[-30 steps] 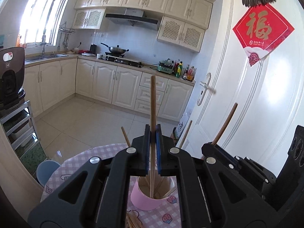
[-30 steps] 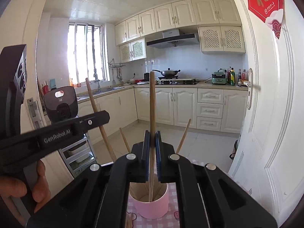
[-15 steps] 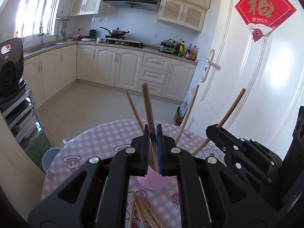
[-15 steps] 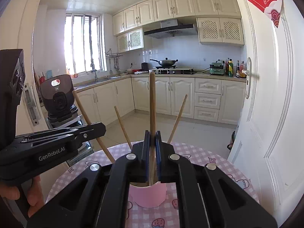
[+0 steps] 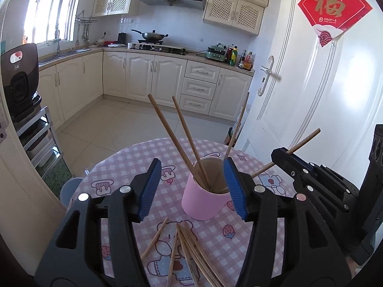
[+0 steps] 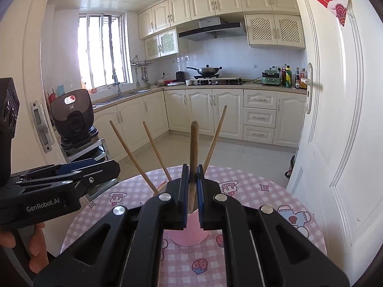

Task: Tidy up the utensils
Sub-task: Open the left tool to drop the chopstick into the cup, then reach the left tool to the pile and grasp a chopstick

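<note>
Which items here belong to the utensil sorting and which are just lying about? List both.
Job:
- pink cylindrical cup holding chopsticks
- loose wooden chopsticks on the pink checked tablecloth
- wooden chopstick in the right gripper
- left gripper, open

Lying about:
- dark wok
- green appliance
- sauce bottles

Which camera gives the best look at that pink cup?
The left wrist view: the pink cup shows with its open rim and chopsticks inside. In the right wrist view the right gripper hides most of it.

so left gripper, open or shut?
Open: left gripper jaws have just been opening, standing apart, clear of the chopsticks in the pink cup.
</note>
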`<state>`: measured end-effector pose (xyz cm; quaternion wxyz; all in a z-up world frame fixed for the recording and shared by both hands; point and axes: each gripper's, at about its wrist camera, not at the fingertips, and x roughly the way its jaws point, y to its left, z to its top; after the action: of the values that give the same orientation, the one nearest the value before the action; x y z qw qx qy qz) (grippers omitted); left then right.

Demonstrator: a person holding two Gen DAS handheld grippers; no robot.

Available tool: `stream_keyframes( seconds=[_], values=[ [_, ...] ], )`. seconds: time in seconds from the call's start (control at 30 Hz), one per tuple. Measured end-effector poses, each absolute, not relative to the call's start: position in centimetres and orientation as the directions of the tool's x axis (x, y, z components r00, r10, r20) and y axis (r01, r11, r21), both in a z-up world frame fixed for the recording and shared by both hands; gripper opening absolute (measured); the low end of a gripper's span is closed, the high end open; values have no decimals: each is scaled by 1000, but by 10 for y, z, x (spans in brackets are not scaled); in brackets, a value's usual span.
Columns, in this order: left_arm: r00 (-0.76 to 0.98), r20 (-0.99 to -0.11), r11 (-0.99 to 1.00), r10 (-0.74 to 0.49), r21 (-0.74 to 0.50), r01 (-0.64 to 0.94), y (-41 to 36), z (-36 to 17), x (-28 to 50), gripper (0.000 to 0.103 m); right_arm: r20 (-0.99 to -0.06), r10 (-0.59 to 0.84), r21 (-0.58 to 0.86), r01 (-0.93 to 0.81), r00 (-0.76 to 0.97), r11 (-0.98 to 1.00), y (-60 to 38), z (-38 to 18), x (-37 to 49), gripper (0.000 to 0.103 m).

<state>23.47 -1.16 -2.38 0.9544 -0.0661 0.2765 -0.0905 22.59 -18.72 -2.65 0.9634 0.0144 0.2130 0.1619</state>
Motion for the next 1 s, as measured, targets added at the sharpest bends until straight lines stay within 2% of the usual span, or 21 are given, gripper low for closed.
stream_keyframes(
  seconds=[0.1,0.23,0.43,0.73,1.0],
  values=[
    [834,-511,976,-205,-168,137,-10,-21,224,65,-403,322,102,-307,857,946,-188,-25,218,10],
    [835,-509,975,-210,-167,144,-3,-19,204,73,-402,333,115,-314,853,943,-190,-23,208,25],
    [837,-507,978,-207,-140,157,7,-27,173,75,-397,358,137,-331,845,934,-188,-28,181,34],
    [843,-528,994,-103,-38,98,10,-56,139,76,-451,400,165,-365,798,916,-171,-59,156,36],
    [830,-552,996,-82,-24,82,16,-73,134,76,-504,407,164,-379,762,911,-161,-83,155,39]
  ],
)
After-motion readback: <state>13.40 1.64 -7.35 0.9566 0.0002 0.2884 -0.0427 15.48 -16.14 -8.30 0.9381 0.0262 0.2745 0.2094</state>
